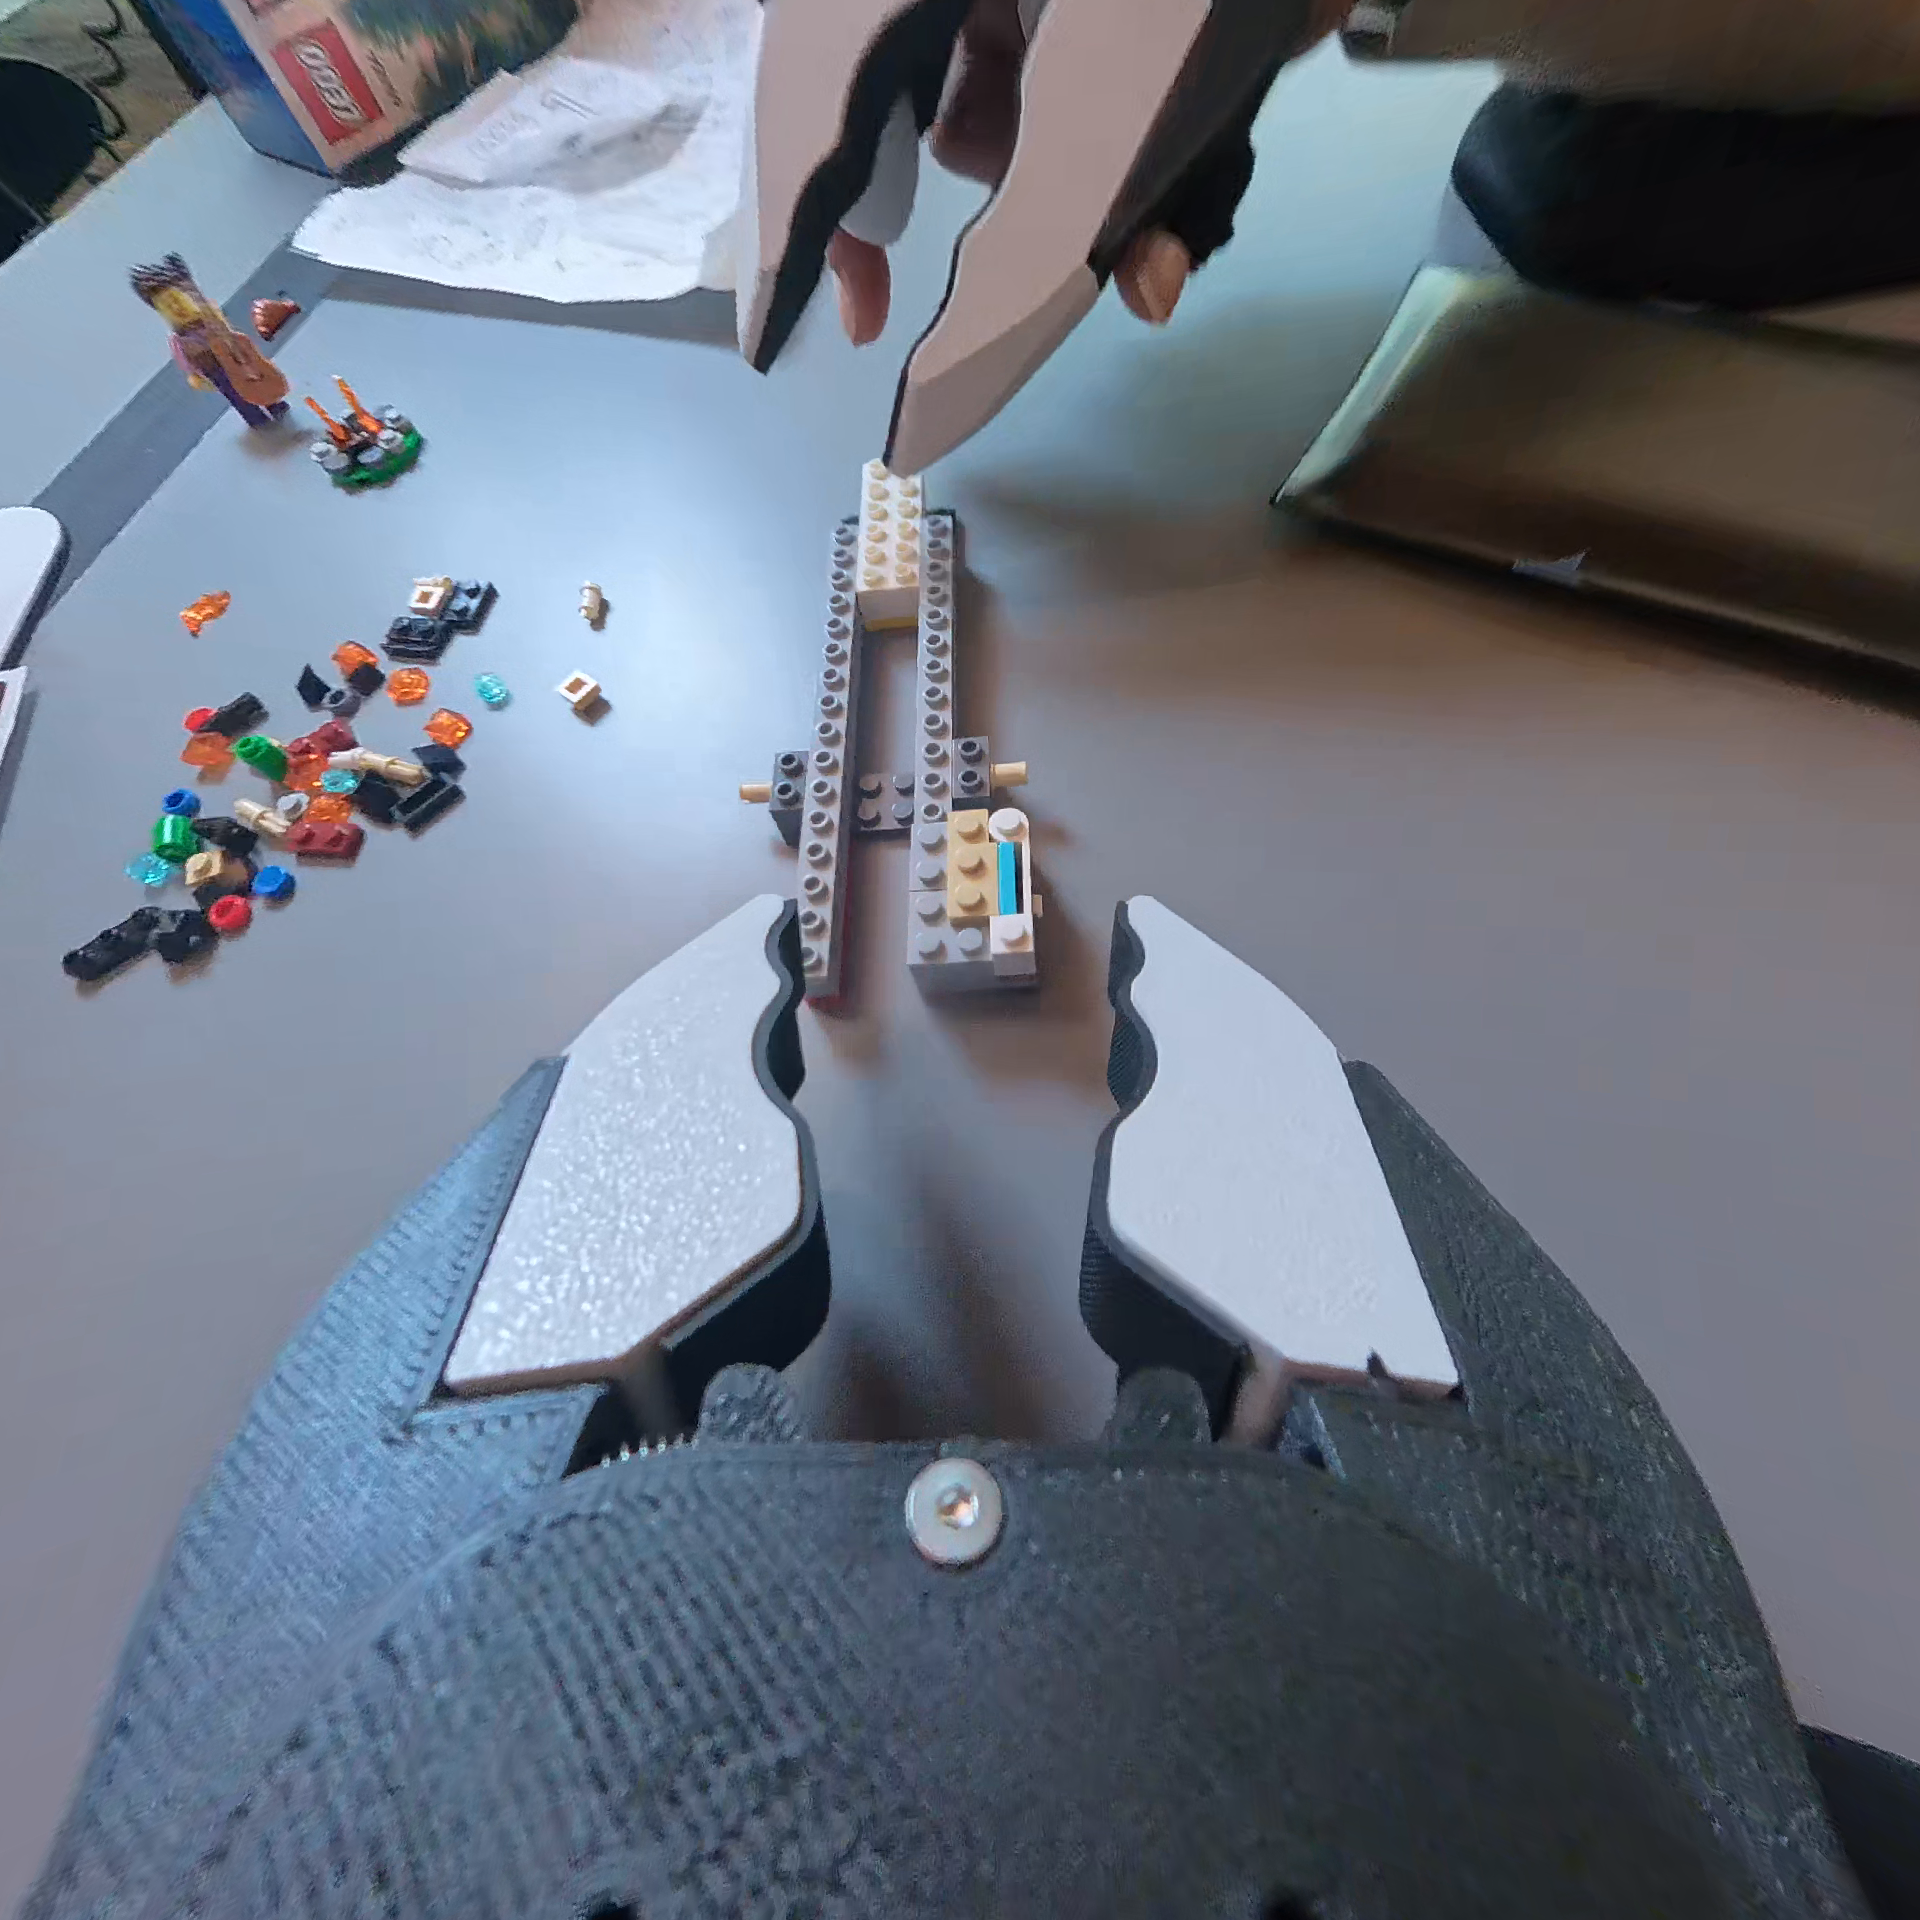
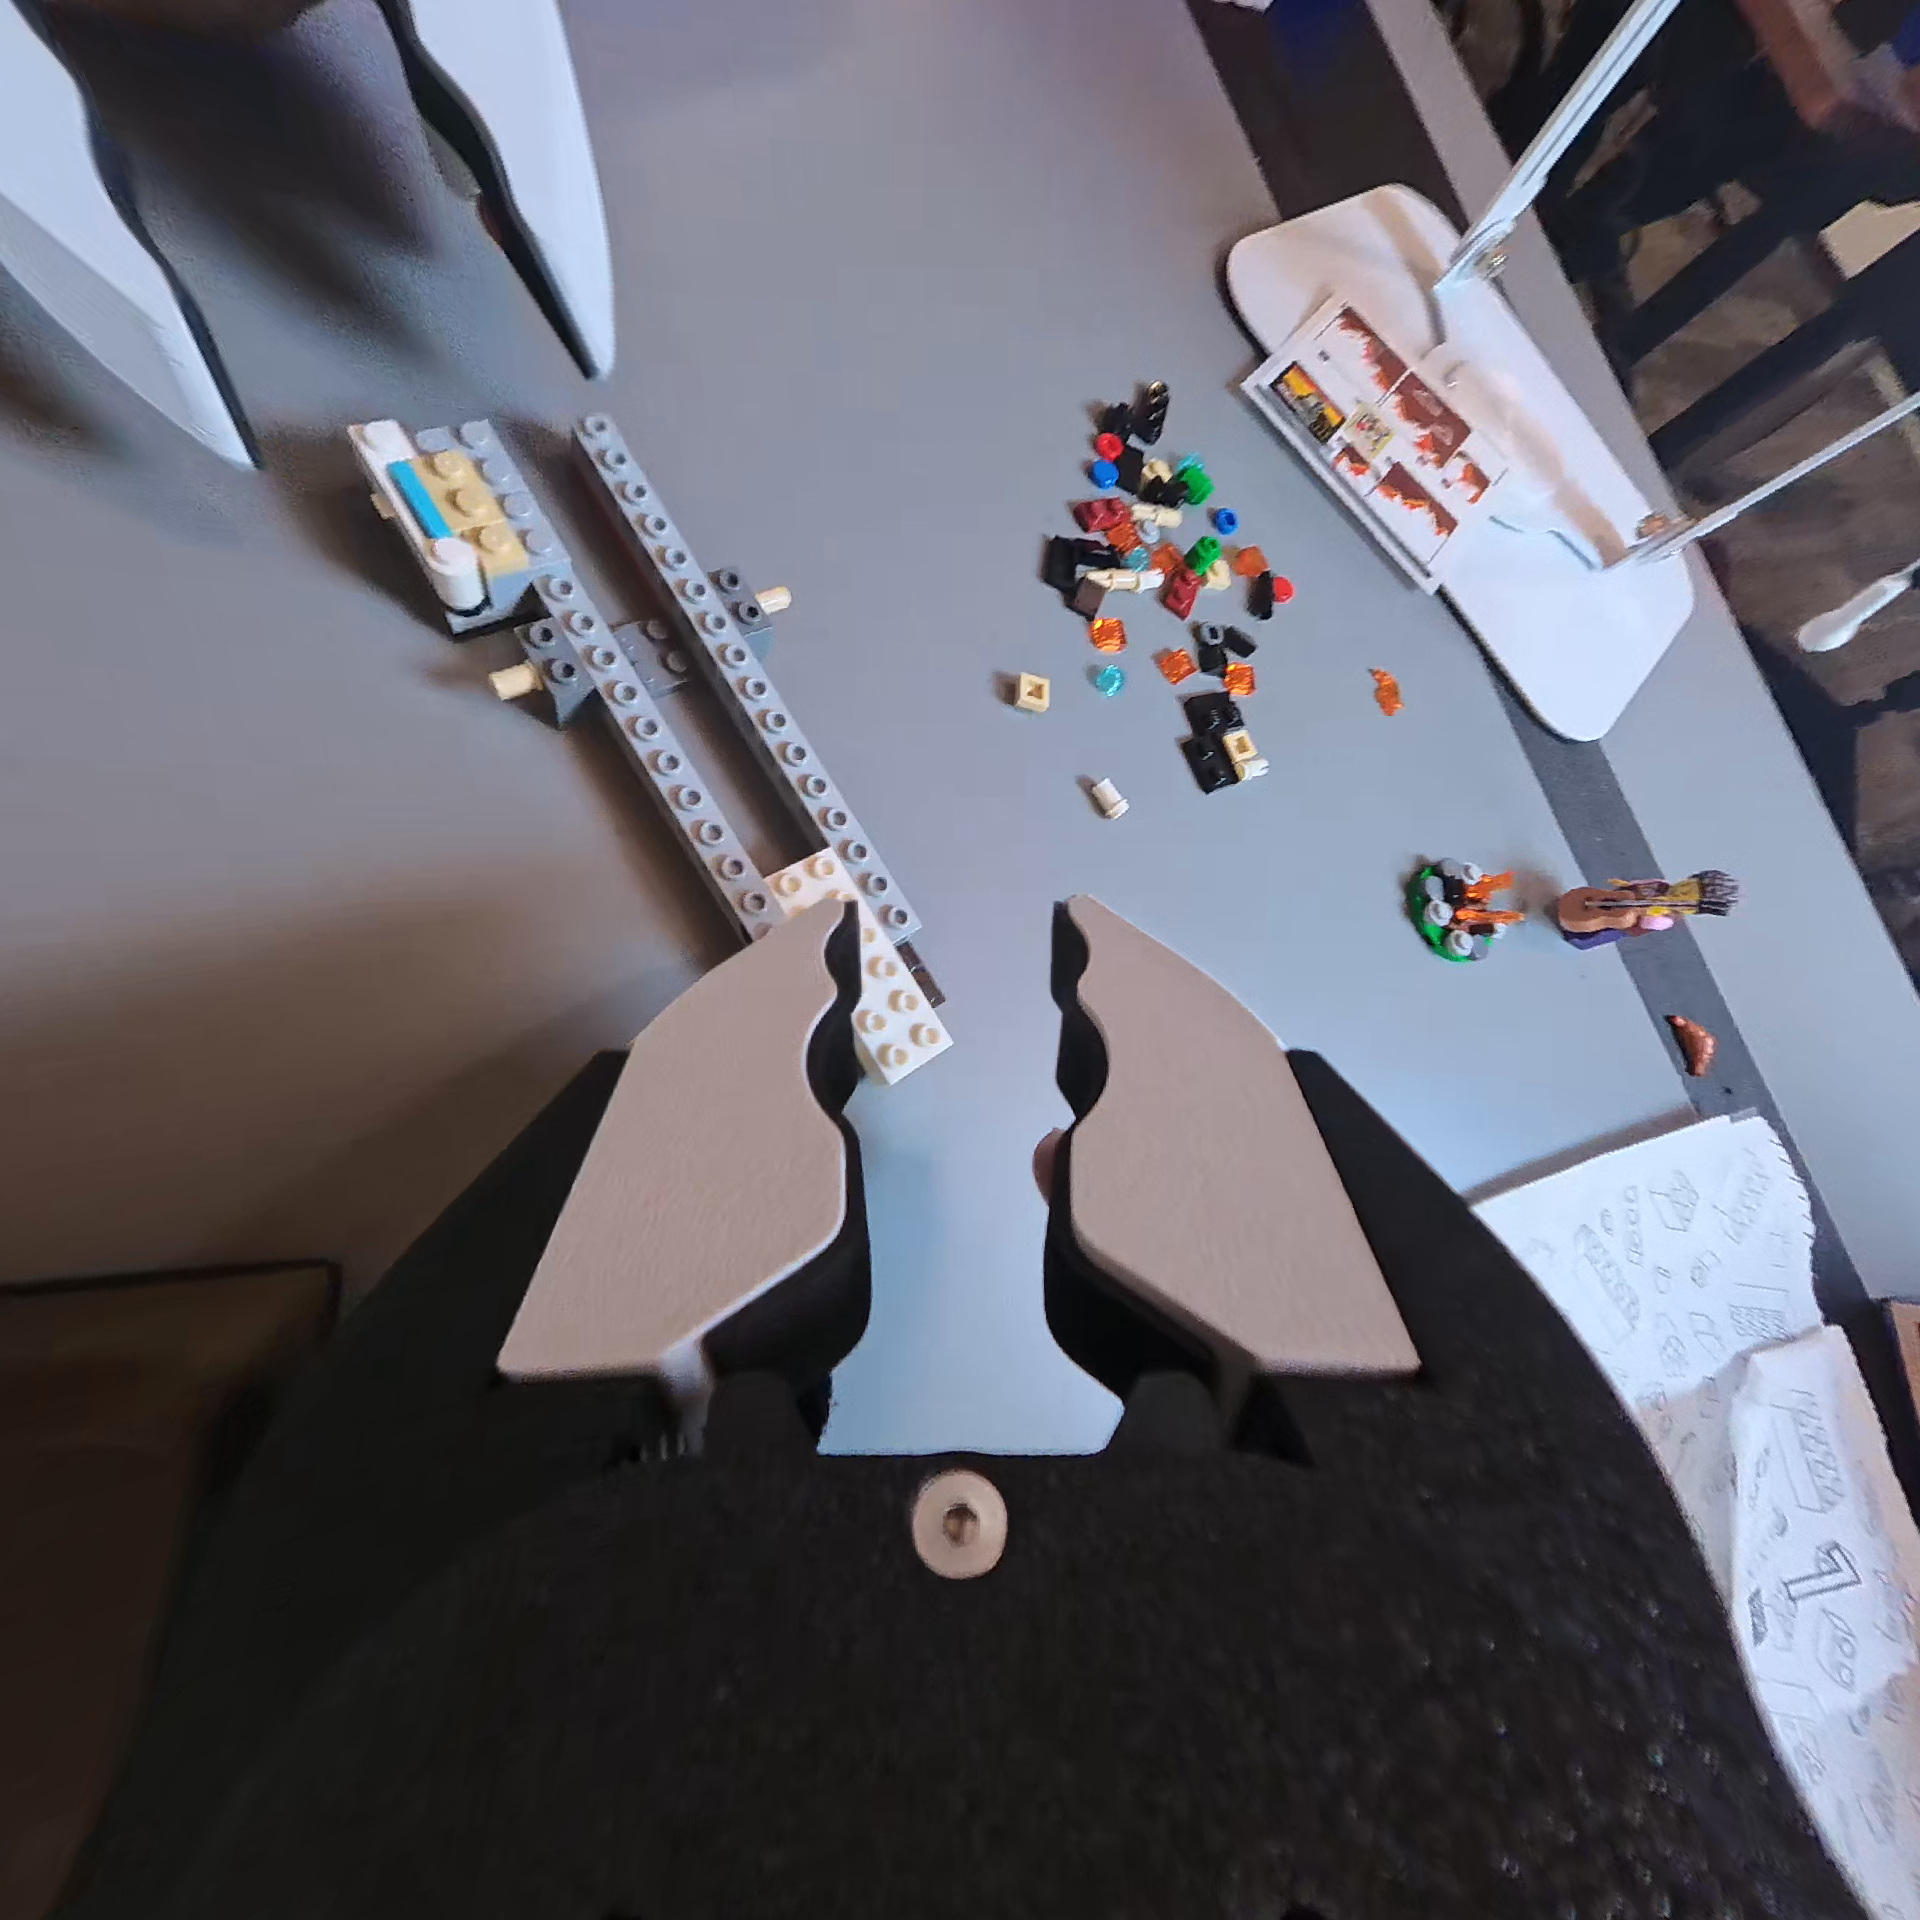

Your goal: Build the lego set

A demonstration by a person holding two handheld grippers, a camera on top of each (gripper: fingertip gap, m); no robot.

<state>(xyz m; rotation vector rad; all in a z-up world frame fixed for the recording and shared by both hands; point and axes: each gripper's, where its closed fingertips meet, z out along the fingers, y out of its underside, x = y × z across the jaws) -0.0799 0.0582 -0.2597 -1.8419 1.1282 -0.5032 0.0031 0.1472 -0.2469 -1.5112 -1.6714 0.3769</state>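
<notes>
Frame: grey lego frame (image 1: 883, 727) on table (image 1: 1195, 831), between both tongs.
Left gripper (image 1: 951, 935): apart, empty, at frame's block end.
Right gripper (image 2: 956, 925): apart, empty, over cream plate (image 2: 899, 1003).
Beside frame: loose pieces (image 2: 1164, 561), campfire (image 2: 1455, 909), minifigure (image 2: 1642, 904).

Grey two-beam Lego frame (image 1: 883, 727) on the grey table (image 1: 1195, 883), between both grippers; pile of small loose multicoloured pieces (image 1: 281, 790) to its left, long-haired minifigure with guitar (image 1: 223, 343) and round green campfire build (image 1: 364, 436) behind that pile.

The left gripper (image 1: 951, 935) is gaping at the frame (image 1: 847, 748). The right gripper (image 1: 831, 405) is touching its white brick (image 1: 891, 540).
</notes>
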